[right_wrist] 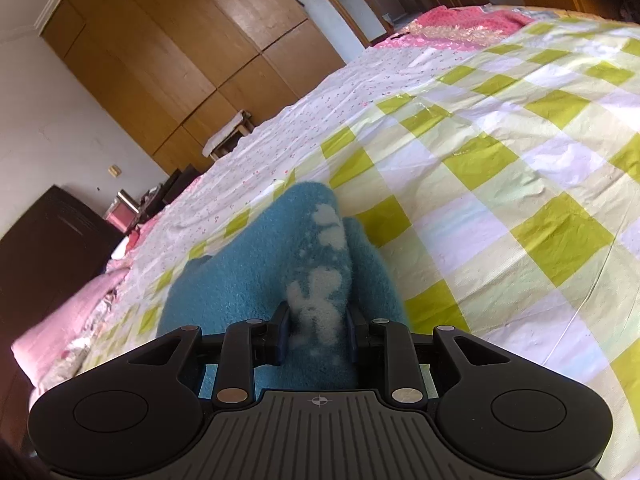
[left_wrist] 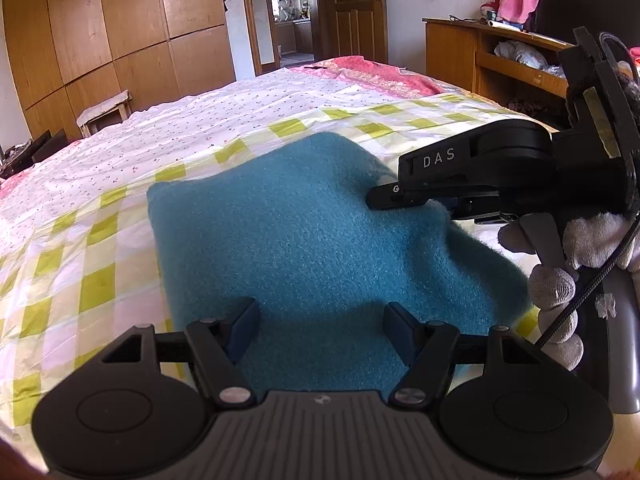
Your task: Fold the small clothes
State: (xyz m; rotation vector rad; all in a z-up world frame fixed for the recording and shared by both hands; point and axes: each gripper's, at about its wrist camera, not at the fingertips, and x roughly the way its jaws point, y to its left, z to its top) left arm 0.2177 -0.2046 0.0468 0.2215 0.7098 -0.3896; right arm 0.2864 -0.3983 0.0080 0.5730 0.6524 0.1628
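A fuzzy teal garment (left_wrist: 304,240) lies folded on the green-and-white checked sheet (left_wrist: 96,280) of the bed. My left gripper (left_wrist: 320,326) is open, its jaws wide apart just above the garment's near edge, holding nothing. My right gripper (left_wrist: 384,196) comes in from the right side and pinches the garment's right edge. In the right wrist view the right gripper (right_wrist: 316,334) is shut on a raised fold of the teal garment (right_wrist: 256,272), which shows a white pattern between the pads.
The floral white sheet (left_wrist: 224,116) and a pink blanket (left_wrist: 384,76) cover the far bed. A wooden desk (left_wrist: 496,56) with clutter stands at the right. Wooden wardrobes (left_wrist: 112,28) and a small stool (left_wrist: 104,114) stand at the far left.
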